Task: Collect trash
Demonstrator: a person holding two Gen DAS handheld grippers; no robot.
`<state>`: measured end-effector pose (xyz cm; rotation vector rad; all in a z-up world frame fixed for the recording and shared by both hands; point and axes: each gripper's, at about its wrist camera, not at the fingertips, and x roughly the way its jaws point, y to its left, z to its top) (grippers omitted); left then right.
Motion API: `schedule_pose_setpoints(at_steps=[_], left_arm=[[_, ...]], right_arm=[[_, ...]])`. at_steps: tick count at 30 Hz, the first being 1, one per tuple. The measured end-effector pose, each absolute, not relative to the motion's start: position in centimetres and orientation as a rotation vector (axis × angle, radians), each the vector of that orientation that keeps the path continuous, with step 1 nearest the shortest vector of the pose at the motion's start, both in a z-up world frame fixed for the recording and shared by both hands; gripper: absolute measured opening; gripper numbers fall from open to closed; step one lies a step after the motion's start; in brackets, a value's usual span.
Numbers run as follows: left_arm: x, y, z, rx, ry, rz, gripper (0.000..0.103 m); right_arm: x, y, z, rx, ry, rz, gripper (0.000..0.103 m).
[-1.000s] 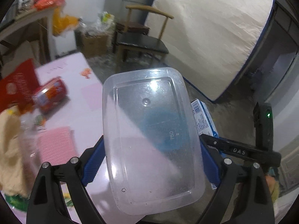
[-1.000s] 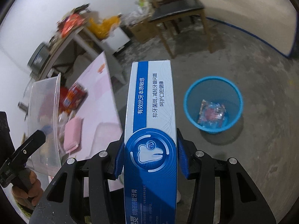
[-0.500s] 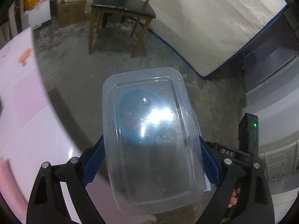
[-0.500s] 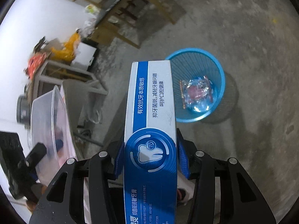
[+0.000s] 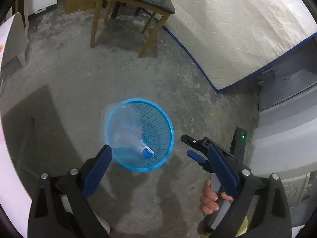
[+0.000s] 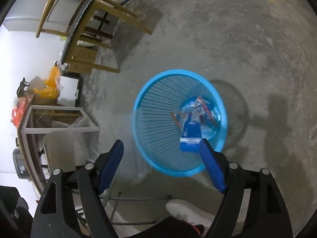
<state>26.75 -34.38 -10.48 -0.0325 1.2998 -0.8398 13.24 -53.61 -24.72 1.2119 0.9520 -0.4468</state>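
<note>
The blue mesh wastebasket [image 6: 179, 122] stands on the bare concrete floor [image 6: 237, 39], below and just ahead of both grippers. Inside it a blue-and-white toothpaste box [image 6: 190, 136] stands on end against the near wall, on top of a crumpled clear wrapper with red print [image 6: 198, 109] at the bottom. A clear plastic container [image 5: 123, 127] shows as a motion-blurred, see-through shape over the near left part of the basket's rim, apparently dropping in; whether it has fully cleared the rim cannot be told. The left gripper [image 5: 160, 160] has its jaws spread wide and opening, and the container is already beyond the blue pads, free of them. The right gripper [image 6: 161, 158] is also opening, with nothing pressed between its pads; the box merely shows past its right finger, down in the basket. From the left wrist view a hand [image 5: 210, 198] holds the right tool's handle. So, by my reading, these two pieces are delivered or nearly so, and what is left would be any further trash elsewhere: only a sliver of the pink-white table [image 5: 6, 39] is visible, so its load is hidden. Beyond stand a wooden chair [image 5: 134, 2], a mattress leaning on the wall [image 5: 237, 29], a cluttered side table with orange bags [image 6: 47, 87], and a white shoe [image 6: 188, 212] at the frame's lower edge.
</note>
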Motion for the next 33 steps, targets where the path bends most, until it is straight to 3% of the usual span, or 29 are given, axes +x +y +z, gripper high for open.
schedule_pose_setpoints(at_steps=[19, 27, 33], left_arm=[[23.0, -21.4, -1.2, -0.120, 1.032, -0.864, 0.095], [20.5, -9.0, 4.3, -0.100, 0.818, -0.718, 0.095], [19.0, 2.6, 6.4, -0.169, 0.700, -0.491, 0.095]], right_arm=[[8.6, -51.5, -21.4, 1.023, 0.933, -0.466, 0.075], [17.5, -47.9, -17.1, 0.857, 0.960, -0.223, 0.079], [29.2, -43.9, -20.5, 0.910, 1.097, 0.002, 0.078]])
